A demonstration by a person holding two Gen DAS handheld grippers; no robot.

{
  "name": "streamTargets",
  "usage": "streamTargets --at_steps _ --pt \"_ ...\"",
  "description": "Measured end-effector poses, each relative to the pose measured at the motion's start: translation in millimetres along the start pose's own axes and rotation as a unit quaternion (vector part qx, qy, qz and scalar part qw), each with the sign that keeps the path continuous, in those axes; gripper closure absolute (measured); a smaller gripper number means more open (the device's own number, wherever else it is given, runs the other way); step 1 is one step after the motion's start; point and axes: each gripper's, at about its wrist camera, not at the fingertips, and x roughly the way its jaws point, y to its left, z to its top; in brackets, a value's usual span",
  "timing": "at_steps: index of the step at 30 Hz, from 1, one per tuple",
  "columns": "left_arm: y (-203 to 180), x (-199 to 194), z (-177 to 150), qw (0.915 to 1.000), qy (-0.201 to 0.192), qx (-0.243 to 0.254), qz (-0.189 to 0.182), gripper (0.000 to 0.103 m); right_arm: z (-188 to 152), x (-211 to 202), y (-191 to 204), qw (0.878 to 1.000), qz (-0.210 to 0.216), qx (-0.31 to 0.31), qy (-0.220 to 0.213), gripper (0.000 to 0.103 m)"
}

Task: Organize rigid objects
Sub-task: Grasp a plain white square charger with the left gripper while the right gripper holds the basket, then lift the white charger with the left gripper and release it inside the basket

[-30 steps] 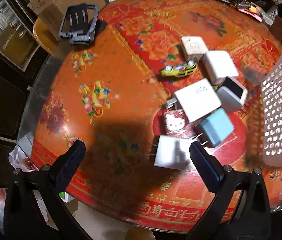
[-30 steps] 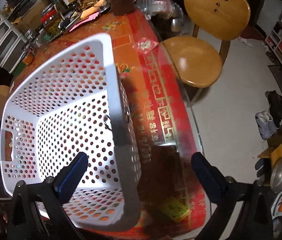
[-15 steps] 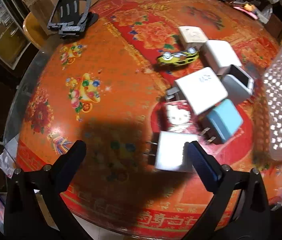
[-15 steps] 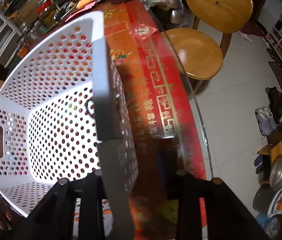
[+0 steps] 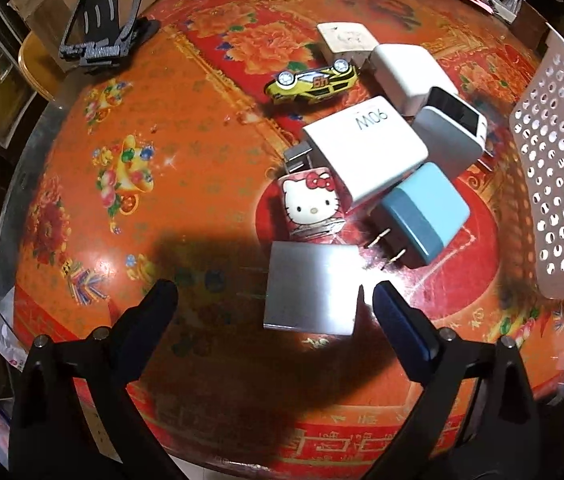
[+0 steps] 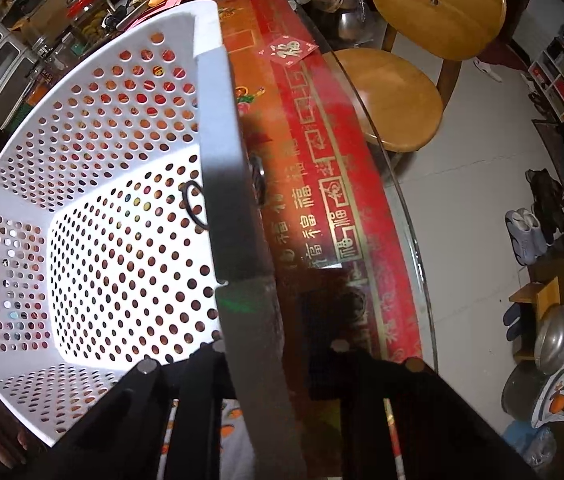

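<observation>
Scene: A round bench (image 5: pixel 93 208) under a red and orange floral cloth carries a cluster of plug-in chargers and a toy car (image 5: pixel 313 83), with a white perforated basket (image 5: pixel 562 184) at the cluster's right.

Step in hand: The left gripper (image 5: pixel 273 300) comes down over the nearest white charger (image 5: pixel 309 287), which lies flat at the near end of the cluster, its prongs pointing left; the basket, judged the destination, is empty in the right wrist view.

Left fingers: Spread wide and closing, the charger between them; the right-hand finger stands just beside the charger's edge, the left-hand finger well apart from it, neither pressing yet.

Right fingers: The right gripper (image 6: pixel 257 360) is pressed together on the basket's rim (image 6: pixel 221 168), pinching the wall from both sides and, it seems, steadying it.

Doing it well: Shift the left gripper a little toward the charger so it sits centred, sink until the pads bracket its flat sides, not the prongs, then close squarely. Keep clear of the Hello Kitty charger (image 5: pixel 310 205) touching its far edge and the blue charger (image 5: pixel 422 212) just beyond, whose prongs point toward it.

Pose, left: Steeply downward, nearly over the charger, at the bench's near side.

Pose, right: Steeply downward along the basket wall near the bench edge, a wooden chair (image 6: pixel 394 92) beyond.
</observation>
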Motion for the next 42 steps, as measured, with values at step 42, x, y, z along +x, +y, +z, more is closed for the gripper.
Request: streamTargets --at_steps 42 --pt "-85 -129 82 0.9856 -0.102 0.131 0.031 0.049 2 2 -6 1.0 0.025 0.009 -0.004 0.094"
